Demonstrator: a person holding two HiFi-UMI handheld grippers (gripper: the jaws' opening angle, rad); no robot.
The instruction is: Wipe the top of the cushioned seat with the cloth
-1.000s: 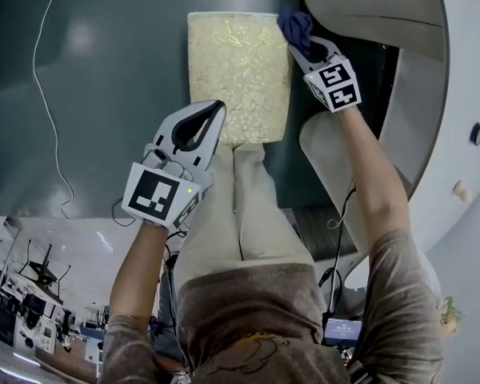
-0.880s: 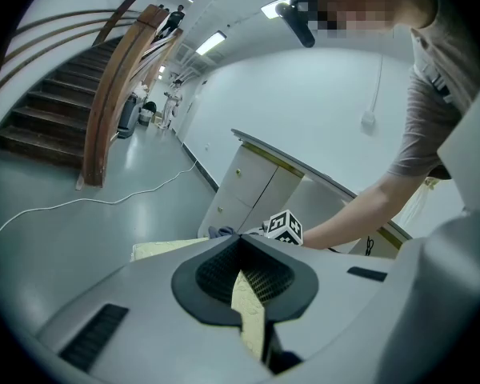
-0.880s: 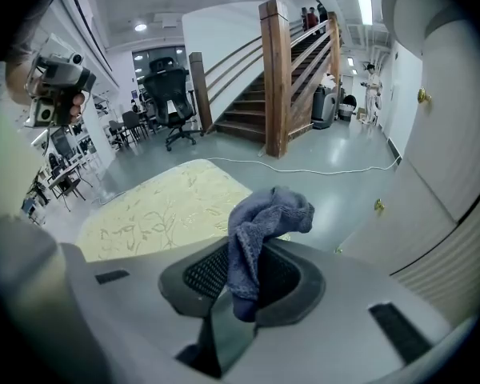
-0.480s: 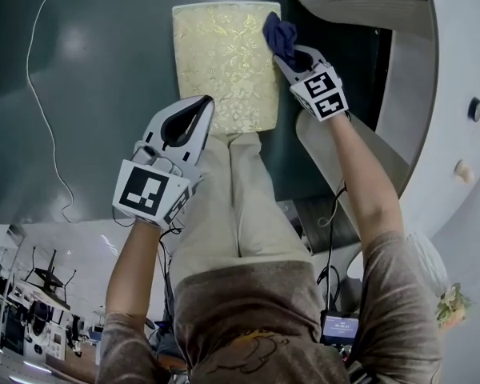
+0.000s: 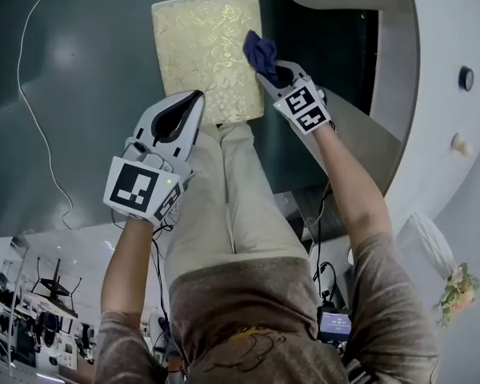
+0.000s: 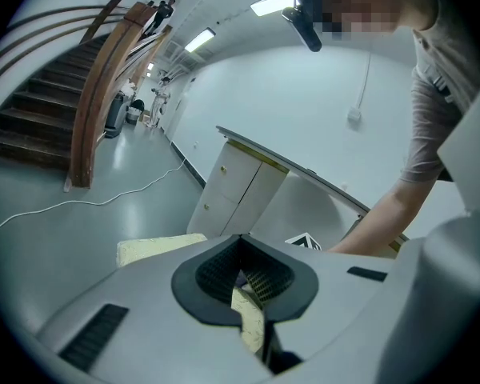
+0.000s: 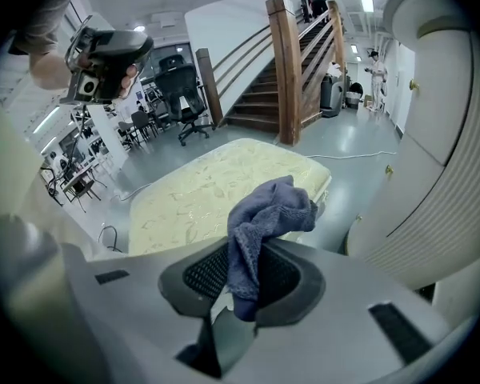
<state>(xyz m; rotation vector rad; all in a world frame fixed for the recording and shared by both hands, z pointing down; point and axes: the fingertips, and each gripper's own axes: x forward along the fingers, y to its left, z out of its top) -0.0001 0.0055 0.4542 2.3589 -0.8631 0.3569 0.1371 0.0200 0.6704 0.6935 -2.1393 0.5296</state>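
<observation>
The cushioned seat (image 5: 200, 50) is a pale yellow rectangle with a leaf pattern, standing on the grey floor ahead of my knees. My right gripper (image 5: 274, 72) is shut on a dark blue cloth (image 5: 258, 52), which hangs over the seat's right edge. In the right gripper view the cloth (image 7: 266, 214) bunches up out of the right gripper (image 7: 252, 254) above the seat (image 7: 208, 186); contact cannot be told. My left gripper (image 5: 194, 98) is shut and holds nothing, at the seat's near edge. In the left gripper view, a strip of the seat (image 6: 156, 248) shows beyond the left gripper (image 6: 242, 238).
My beige-trousered legs (image 5: 232, 198) stand just behind the seat. A curved white counter (image 5: 432, 94) runs along the right. A white cable (image 5: 32, 110) lies on the floor at the left. A wooden staircase (image 7: 292, 62) and office chairs (image 7: 176, 86) stand further off.
The right gripper has carried the cloth leftward, from beside the seat's far right corner onto its right edge. The left gripper has stayed at the seat's near edge. The view shifted.
</observation>
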